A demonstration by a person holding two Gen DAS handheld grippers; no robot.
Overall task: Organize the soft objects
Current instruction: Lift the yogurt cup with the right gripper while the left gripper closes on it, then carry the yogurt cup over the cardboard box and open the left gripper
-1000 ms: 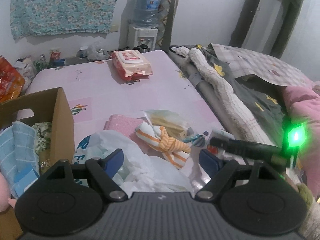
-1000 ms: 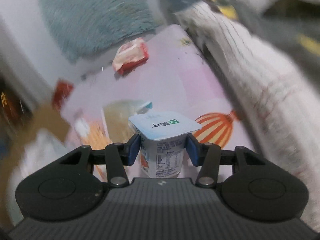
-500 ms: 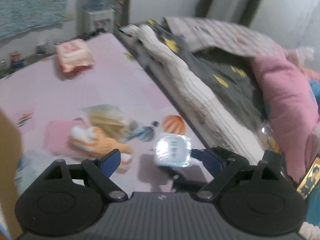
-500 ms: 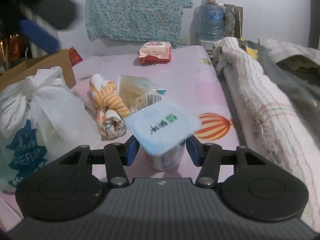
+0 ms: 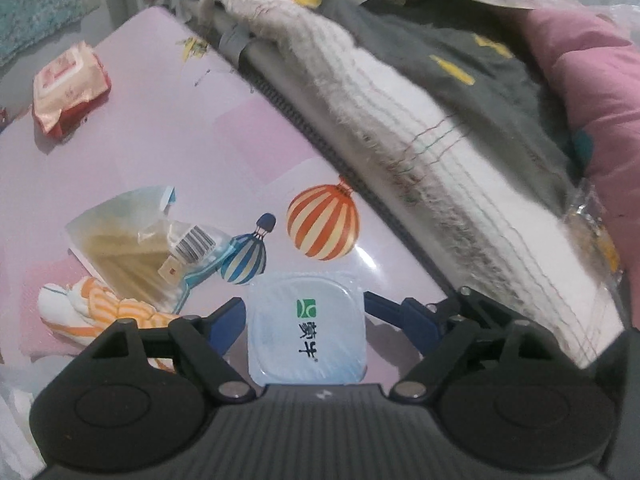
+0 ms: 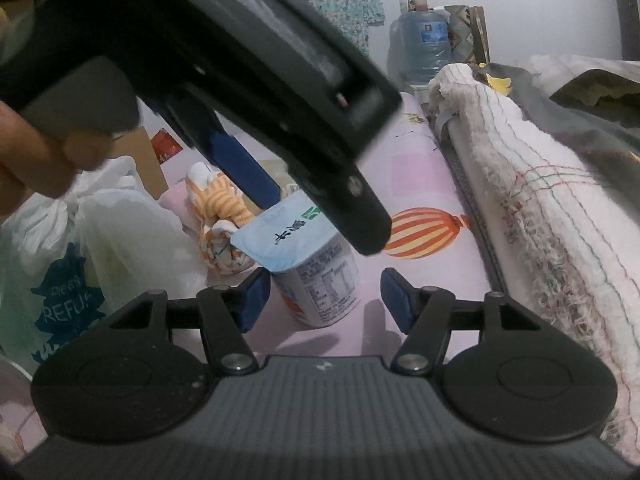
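Note:
A yogurt cup with a pale blue foil lid (image 5: 306, 332) stands on the pink sheet. My left gripper (image 5: 320, 320) hangs open straight above it, blue fingers either side of the lid. In the right wrist view the cup (image 6: 316, 272) stands between the open fingers of my right gripper (image 6: 324, 300), not gripped. The left gripper's body fills the upper left of that view. An orange-striped cloth roll (image 5: 104, 308) (image 6: 220, 208) lies left of the cup.
A clear plastic packet (image 5: 148, 236) lies by the cloth roll. A tied white plastic bag (image 6: 92, 248) and a cardboard box (image 6: 144, 160) are at left. A red-and-white wipes pack (image 5: 68, 84) lies farther back. Folded blankets (image 5: 420, 120) line the right side.
My right gripper has opened and let go of the yogurt cup, which now stands on the sheet. My left gripper has swung over and down above the cup.

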